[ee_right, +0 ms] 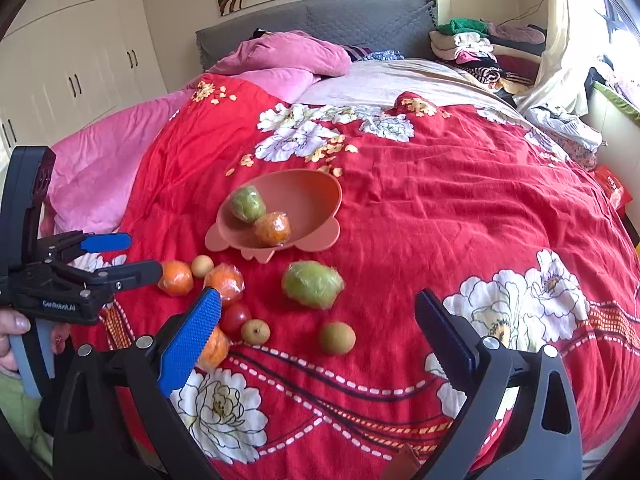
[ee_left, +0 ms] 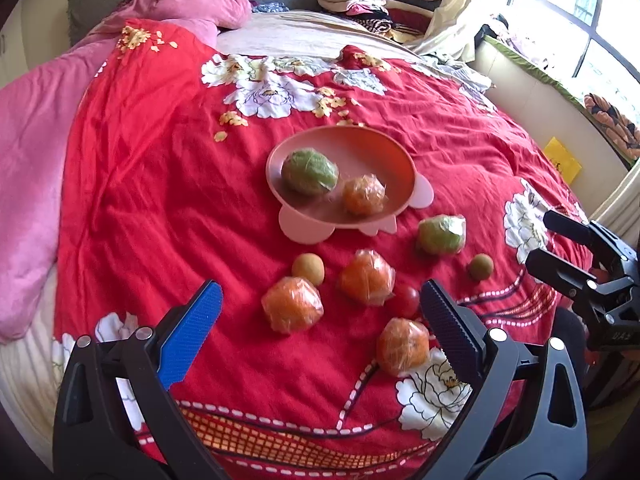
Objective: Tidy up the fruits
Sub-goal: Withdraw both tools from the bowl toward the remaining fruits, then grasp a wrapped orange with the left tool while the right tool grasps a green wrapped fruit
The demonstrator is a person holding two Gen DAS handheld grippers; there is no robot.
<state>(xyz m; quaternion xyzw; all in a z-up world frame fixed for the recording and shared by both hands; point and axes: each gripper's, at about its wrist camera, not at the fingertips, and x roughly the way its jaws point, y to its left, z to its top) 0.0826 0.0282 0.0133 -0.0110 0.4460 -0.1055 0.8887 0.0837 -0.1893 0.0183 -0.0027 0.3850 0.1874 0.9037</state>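
A pink bowl (ee_left: pixel 320 148) (ee_right: pixel 312 196) on the red bedspread holds a wrapped green fruit (ee_left: pixel 310 171) and a wrapped orange (ee_left: pixel 363 195). In front of it lie three wrapped oranges (ee_left: pixel 292 305) (ee_left: pixel 366 277) (ee_left: pixel 403 346), a wrapped green fruit (ee_left: pixel 441 235) (ee_right: pixel 313 284), a red tomato (ee_left: pixel 405 301) (ee_right: pixel 235 317) and small brown round fruits (ee_left: pixel 308 269) (ee_left: pixel 480 267) (ee_right: pixel 337 338). My left gripper (ee_left: pixel 320 320) is open and empty, hovering over the near oranges. My right gripper (ee_right: pixel 318 320) is open and empty, just short of the loose green fruit.
The red floral bedspread (ee_right: pixel 440 208) covers the bed. A pink quilt (ee_left: pixel 36 152) is bunched at the left. Folded clothes (ee_left: pixel 368 0) are stacked at the headboard corner. A window and padded ledge (ee_left: pixel 560 92) run along the right side.
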